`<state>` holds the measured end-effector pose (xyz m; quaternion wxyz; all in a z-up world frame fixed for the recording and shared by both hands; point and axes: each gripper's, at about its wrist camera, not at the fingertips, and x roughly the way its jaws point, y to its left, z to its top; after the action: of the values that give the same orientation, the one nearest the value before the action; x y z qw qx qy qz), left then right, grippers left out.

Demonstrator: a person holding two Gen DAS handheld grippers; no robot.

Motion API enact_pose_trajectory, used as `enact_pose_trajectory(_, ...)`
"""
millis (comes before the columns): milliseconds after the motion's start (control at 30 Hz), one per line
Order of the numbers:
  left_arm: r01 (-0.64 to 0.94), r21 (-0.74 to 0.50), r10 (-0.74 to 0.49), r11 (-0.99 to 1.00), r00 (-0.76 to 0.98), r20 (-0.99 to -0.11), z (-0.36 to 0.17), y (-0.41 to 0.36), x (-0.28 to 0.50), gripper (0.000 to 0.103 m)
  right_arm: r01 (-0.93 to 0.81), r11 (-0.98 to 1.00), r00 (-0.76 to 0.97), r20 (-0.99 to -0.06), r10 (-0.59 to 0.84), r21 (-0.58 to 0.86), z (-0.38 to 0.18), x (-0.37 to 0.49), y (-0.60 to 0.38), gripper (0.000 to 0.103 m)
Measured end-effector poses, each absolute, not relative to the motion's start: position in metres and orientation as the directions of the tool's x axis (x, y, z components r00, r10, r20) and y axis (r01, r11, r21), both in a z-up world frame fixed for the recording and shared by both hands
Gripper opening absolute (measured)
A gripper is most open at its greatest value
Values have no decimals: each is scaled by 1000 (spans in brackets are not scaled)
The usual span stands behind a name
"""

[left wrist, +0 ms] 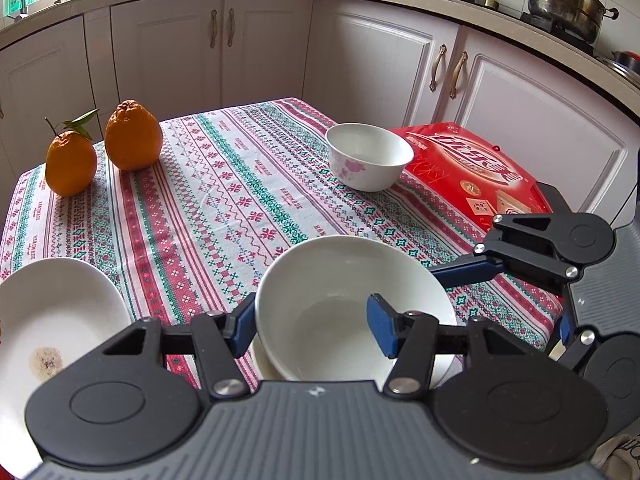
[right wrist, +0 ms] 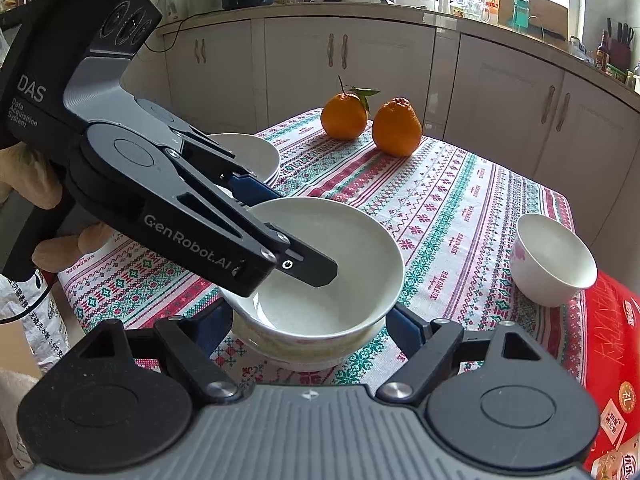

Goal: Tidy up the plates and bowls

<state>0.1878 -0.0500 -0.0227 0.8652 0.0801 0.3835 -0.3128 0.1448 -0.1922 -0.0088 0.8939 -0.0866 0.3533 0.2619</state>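
The left gripper (left wrist: 314, 330) is clamped on the rim of a white bowl (left wrist: 344, 308) near the front edge of the table (left wrist: 224, 200) — one finger inside, one outside — and the bowl rests tilted on other white dishes. The right gripper (right wrist: 310, 326) has its fingers spread on either side of the dishes under that bowl; I cannot tell whether they press. A flowered bowl (right wrist: 554, 260) stands beside a red box (right wrist: 612, 344), a stack of plates (right wrist: 256, 156) behind.

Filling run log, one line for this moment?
left gripper: shut on top white bowl rim | right gripper: straddling lower bowl
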Motion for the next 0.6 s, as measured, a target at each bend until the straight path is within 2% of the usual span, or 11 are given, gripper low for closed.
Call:
enact_pose_trajectory(267, 607, -105, -486, 788, 508, -711, -27, -50, 189, 57, -526, 850, 610, -682, 403, 32, -12, 145, -192, 87)
enact_pose_trajectory(333, 611, -110, -493, 784, 505, -708, -27, -50, 189, 60, -526, 850, 608, -684, 403, 33, -13, 146, -192, 87)
enact_pose_trajectory(467, 612, -112, -497, 783, 507, -704, -27, -48, 189, 76, -526, 849, 608, -681, 407, 37, -14, 146, -193, 89)
enact_pose_trajectory(600, 611, -108, -496, 784, 512, -701, -24, -43, 190, 76, -518, 855, 629, -665, 404, 29, -9, 142, -198, 95)
